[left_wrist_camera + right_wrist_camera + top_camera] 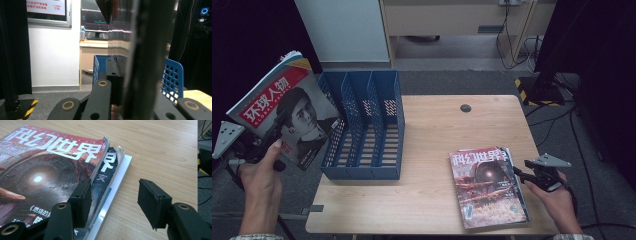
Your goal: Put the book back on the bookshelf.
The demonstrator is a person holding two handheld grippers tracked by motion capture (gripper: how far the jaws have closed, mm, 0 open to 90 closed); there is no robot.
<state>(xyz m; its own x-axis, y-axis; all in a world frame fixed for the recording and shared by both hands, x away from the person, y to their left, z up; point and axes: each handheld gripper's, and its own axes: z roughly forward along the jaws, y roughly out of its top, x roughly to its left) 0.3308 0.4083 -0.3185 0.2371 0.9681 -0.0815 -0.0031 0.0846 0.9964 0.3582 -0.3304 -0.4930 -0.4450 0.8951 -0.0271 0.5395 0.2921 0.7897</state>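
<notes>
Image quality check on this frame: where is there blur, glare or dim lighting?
High view: dim, dark surroundings, but the table and both covers stay readable. Left claw view: the held magazine is a blurred streak close to the lens, with a glare band across it; the background is sharper. Right claw view: evenly lit, with the red magazine crisp and its cover slightly shiny.

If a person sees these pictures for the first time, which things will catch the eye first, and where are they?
First, the glossy magazine with a red title band and a black-and-white portrait, held up in the air by the left gripper left of the table. Beside it, the blue plastic slotted file rack stands on the light wooden table. The red science-fiction magazine tops a small stack at the near right, where the open right gripper meets its edge.
</notes>
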